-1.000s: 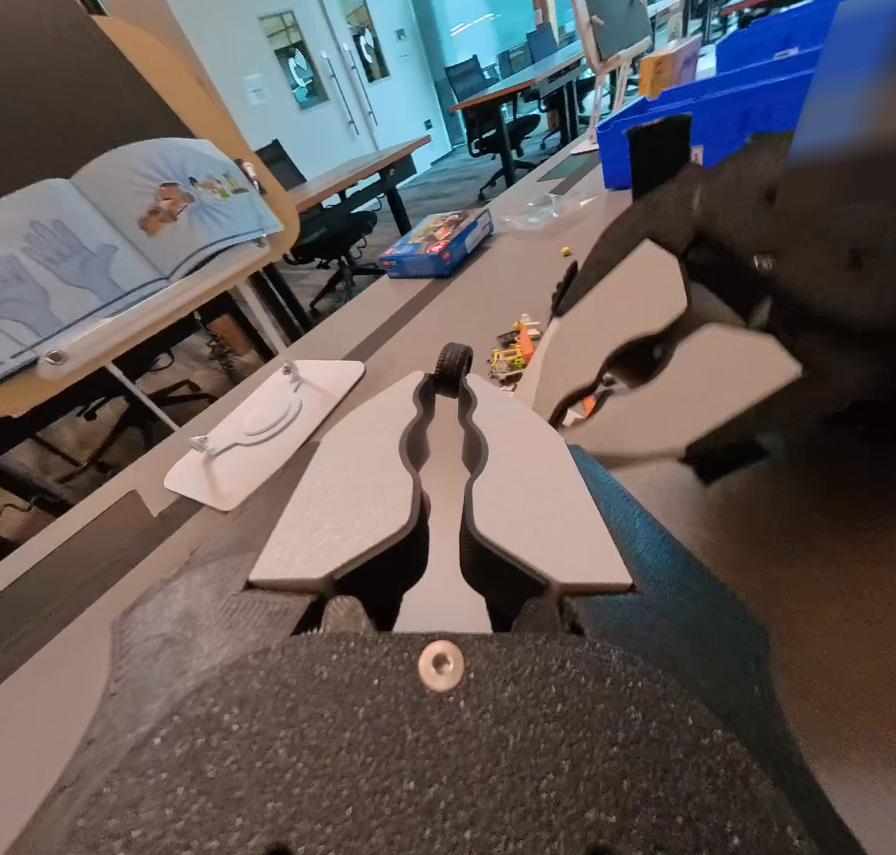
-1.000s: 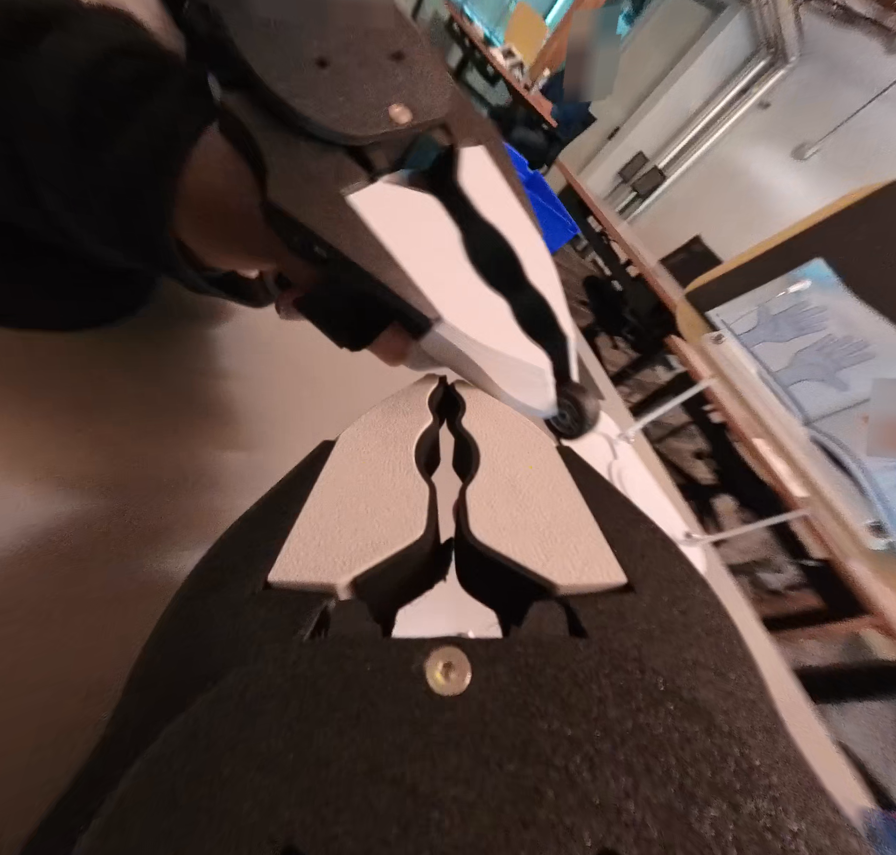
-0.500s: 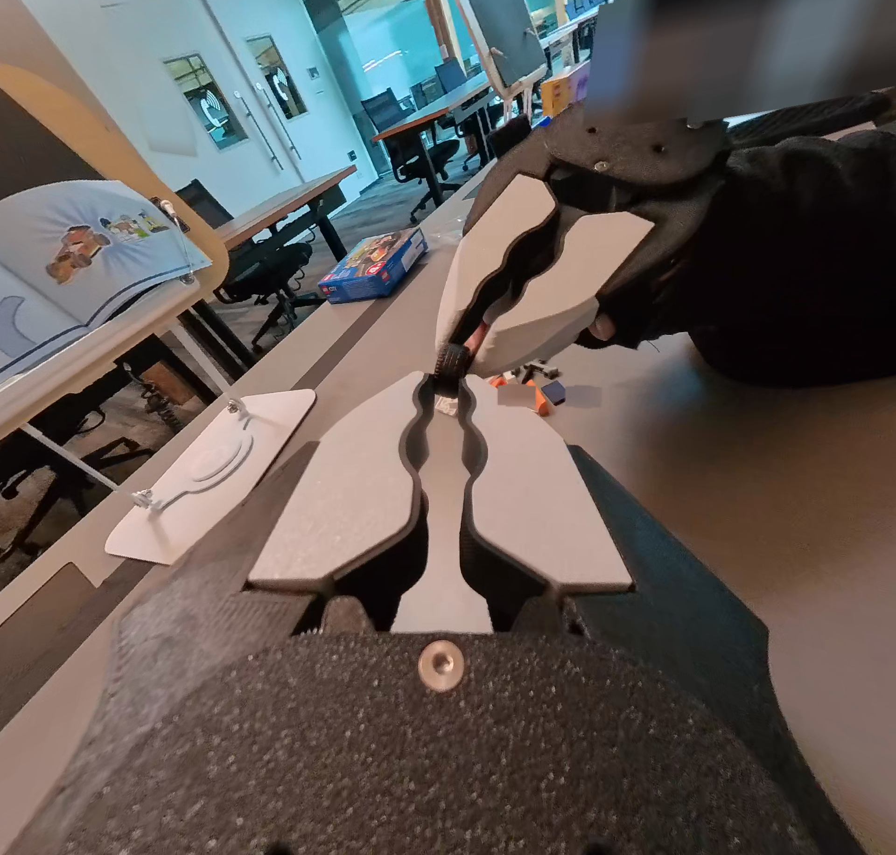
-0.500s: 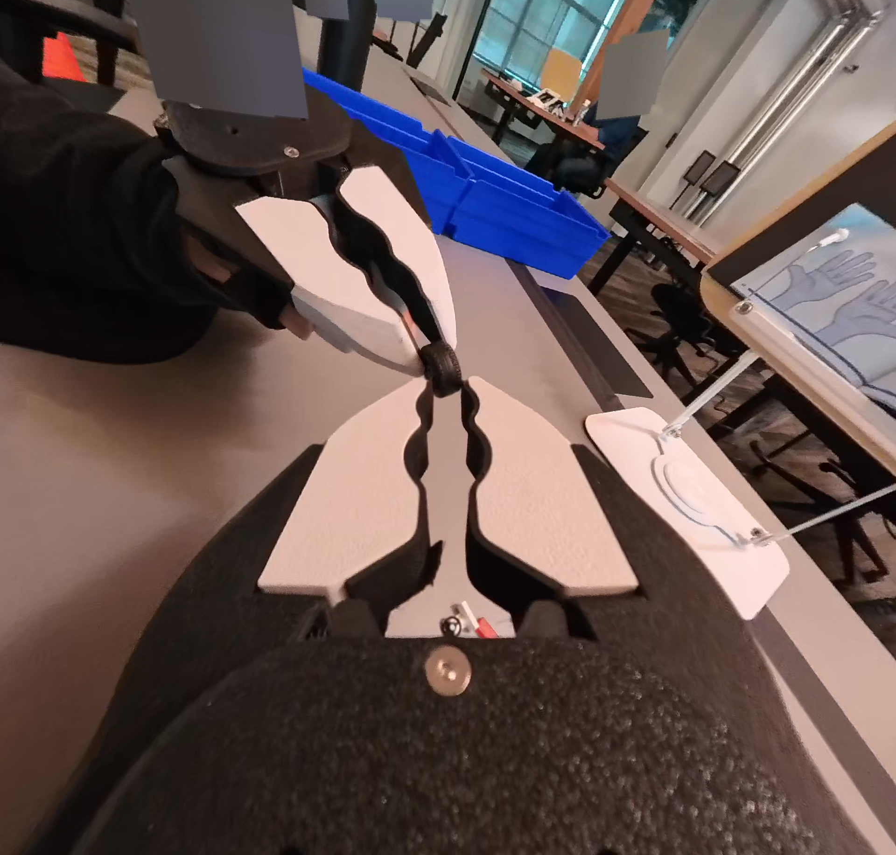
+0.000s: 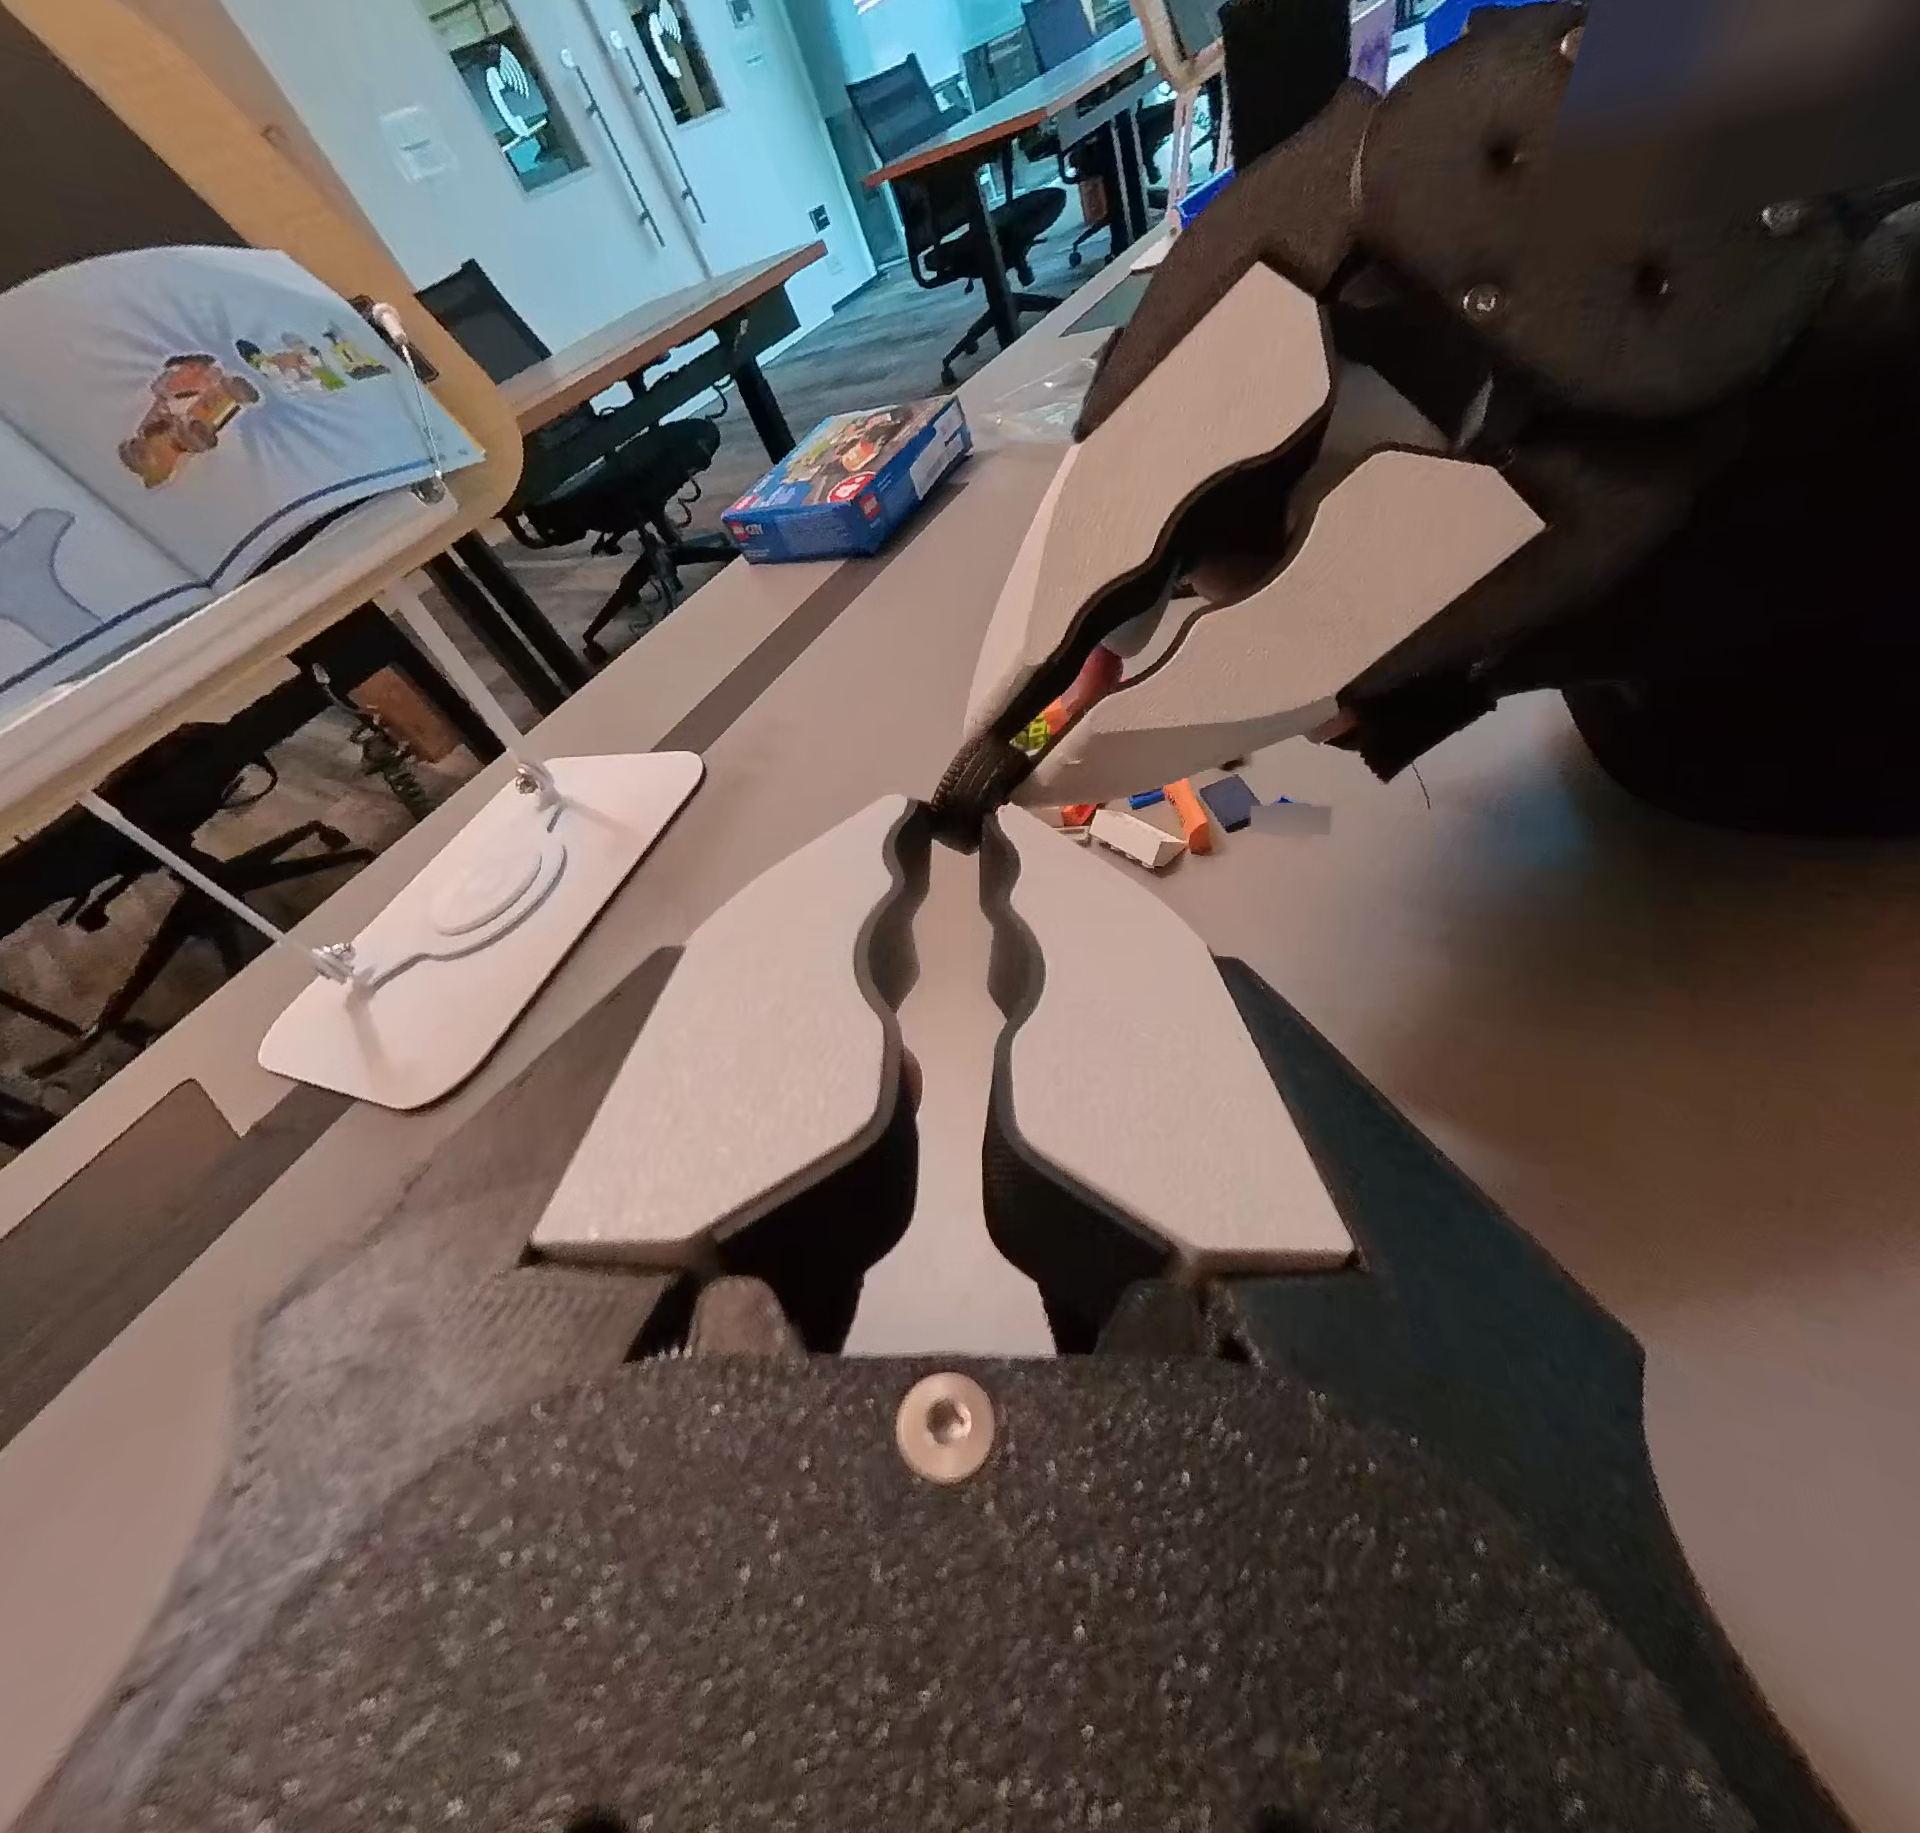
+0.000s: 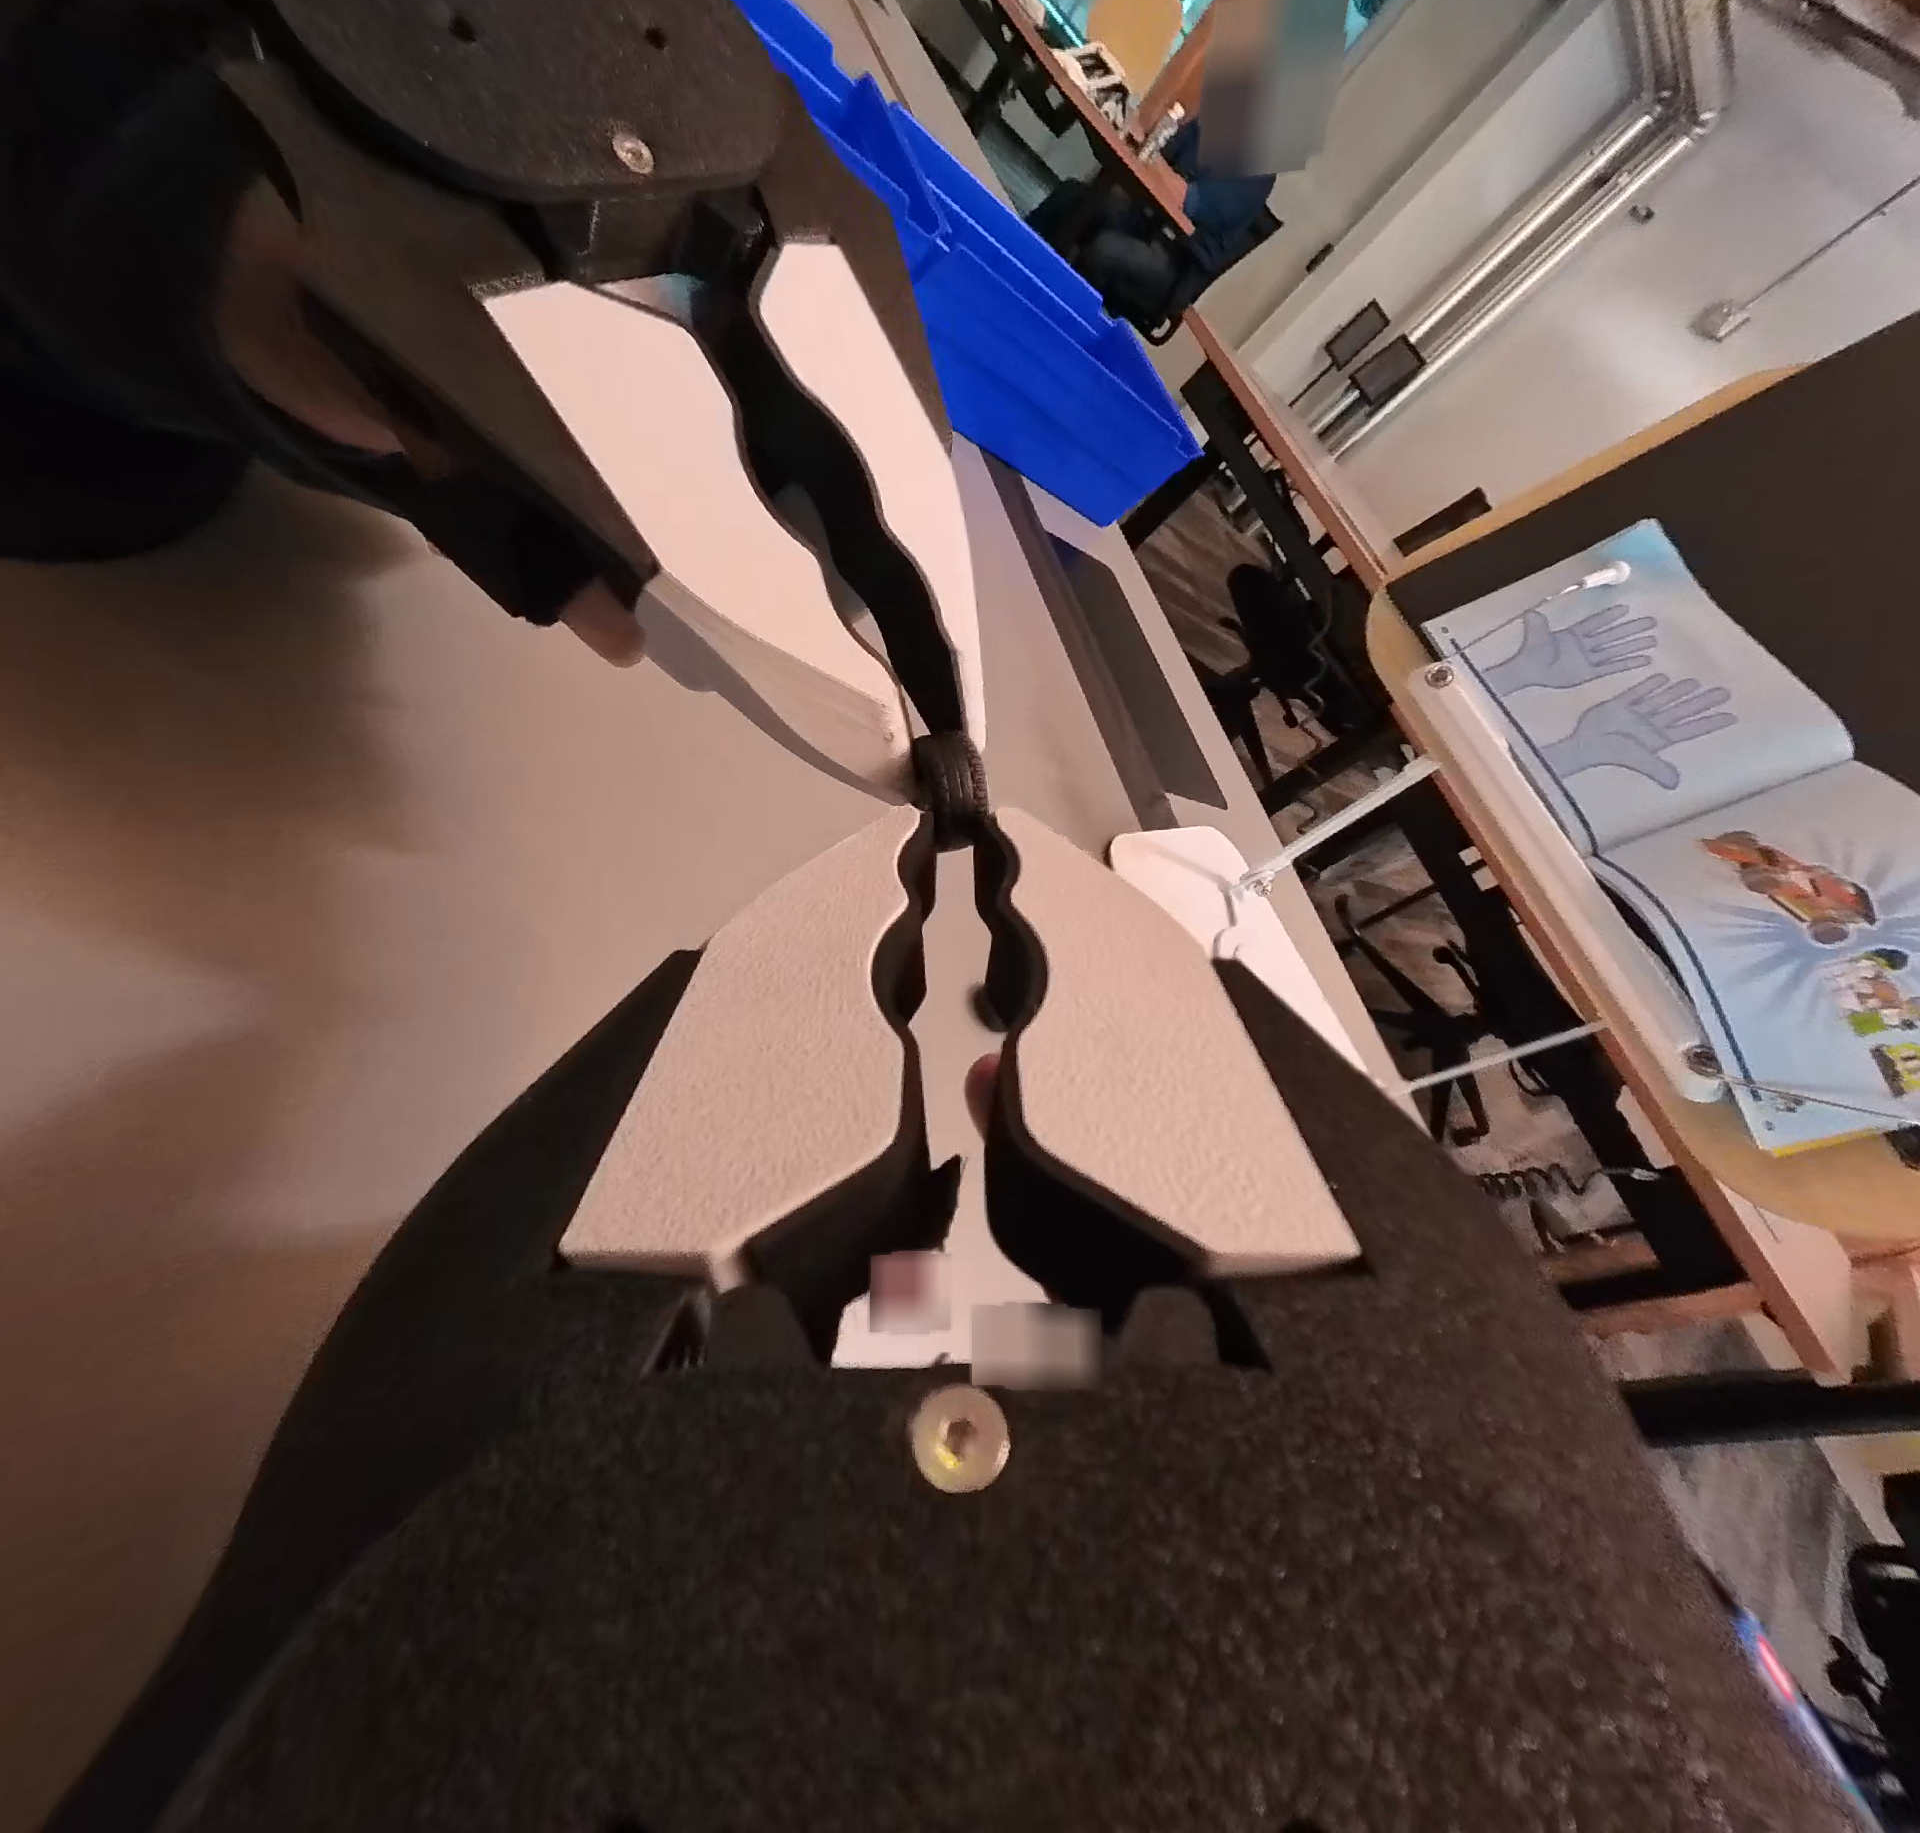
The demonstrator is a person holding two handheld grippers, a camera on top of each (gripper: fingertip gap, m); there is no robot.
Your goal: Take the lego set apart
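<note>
My left gripper (image 5: 954, 822) is shut on a small black lego wheel (image 5: 971, 786) pinched at its fingertips. My right gripper (image 5: 1003, 760) comes in from the upper right, tip to tip with it, and touches the wheel. It is shut on a small lego piece (image 5: 1086, 687) that shows red and yellow between its fingers. In the right wrist view the wheel (image 6: 948, 781) sits between my right gripper (image 6: 951, 833) and the left gripper (image 6: 925, 729) above it. How the wheel and the piece join is hidden.
Loose lego pieces (image 5: 1164, 822) lie on the grey table behind the grippers. A blue lego box (image 5: 852, 484) lies farther back. A white stand base (image 5: 488, 921) holds an open booklet (image 5: 208, 412) at the table's left edge. Blue bins (image 6: 1018, 329) stand at the back. Less than 4 cm separates the two grippers' tips.
The two grippers have come together tip to tip. The wheel stays in my left gripper and now touches the right gripper's tips. The right gripper has tilted.
</note>
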